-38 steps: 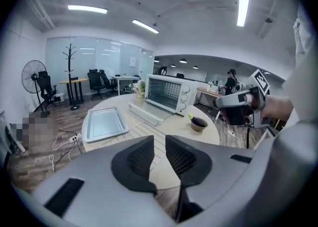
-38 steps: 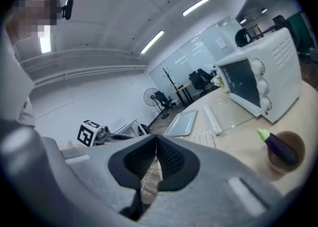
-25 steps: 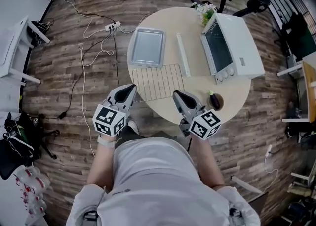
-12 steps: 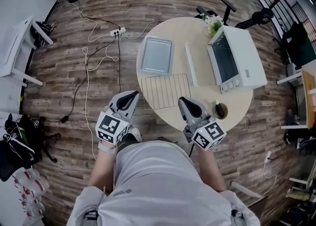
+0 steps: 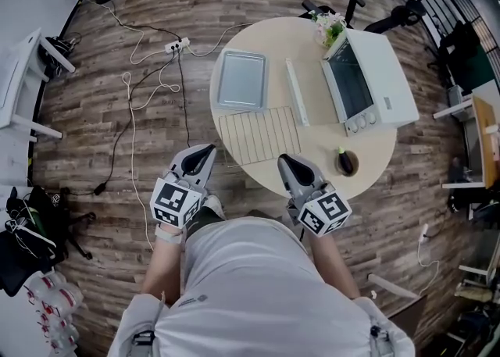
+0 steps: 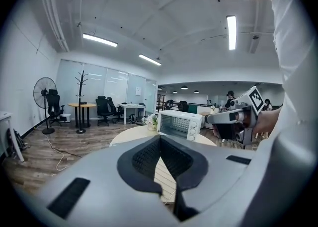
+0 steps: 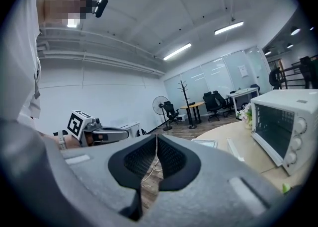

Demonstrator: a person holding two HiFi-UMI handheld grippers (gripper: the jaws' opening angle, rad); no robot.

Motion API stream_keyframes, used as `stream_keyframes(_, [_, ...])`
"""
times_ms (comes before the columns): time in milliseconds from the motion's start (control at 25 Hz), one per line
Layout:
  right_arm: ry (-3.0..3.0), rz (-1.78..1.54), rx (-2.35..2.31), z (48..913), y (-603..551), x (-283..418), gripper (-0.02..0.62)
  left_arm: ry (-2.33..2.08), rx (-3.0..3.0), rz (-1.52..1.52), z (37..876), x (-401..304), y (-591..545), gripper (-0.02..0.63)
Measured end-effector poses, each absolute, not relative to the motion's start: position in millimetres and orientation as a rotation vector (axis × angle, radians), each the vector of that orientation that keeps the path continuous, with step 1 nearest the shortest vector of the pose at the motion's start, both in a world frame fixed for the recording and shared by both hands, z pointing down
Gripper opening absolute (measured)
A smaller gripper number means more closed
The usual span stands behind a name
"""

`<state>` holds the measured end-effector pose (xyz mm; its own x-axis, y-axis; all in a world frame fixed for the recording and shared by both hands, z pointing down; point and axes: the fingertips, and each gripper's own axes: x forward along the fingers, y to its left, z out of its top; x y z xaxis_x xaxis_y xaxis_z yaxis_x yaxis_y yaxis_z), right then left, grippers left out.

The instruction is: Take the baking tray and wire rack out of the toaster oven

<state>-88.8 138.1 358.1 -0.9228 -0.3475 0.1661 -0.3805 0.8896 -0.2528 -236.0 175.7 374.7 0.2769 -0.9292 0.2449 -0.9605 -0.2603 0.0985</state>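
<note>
On the round table lie a grey baking tray and, nearer me, a wire rack. The white toaster oven stands at the right with its door shut; it also shows in the left gripper view and the right gripper view. My left gripper hangs off the table's near-left edge, jaws shut and empty. My right gripper sits over the near edge just right of the rack, also shut with nothing held.
A long white strip lies between tray and oven. A dark round object sits at the table's near right, flowers behind the oven. Cables and a power strip run across the wooden floor at left.
Both grippers drifted slightly while staying shut; the view shifted, with the table sliding right and then partly back. Tray and rack have not moved on the table.
</note>
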Motion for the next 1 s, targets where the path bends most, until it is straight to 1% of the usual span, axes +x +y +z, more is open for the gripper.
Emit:
stream_keyframes(360, [-2.924, 0.487, 0.524, 370.9, 150.5, -93.7, 0.006, -1.725, 2.303, 0.161, 381.3, -232.7, 183.4, 0.000])
stream_keyframes(1000, [-2.883, 0.535, 0.514, 381.5, 162.5, -116.0, 0.006, -1.716, 2.277, 0.195, 405.6, -253.8, 197.3, 0.000])
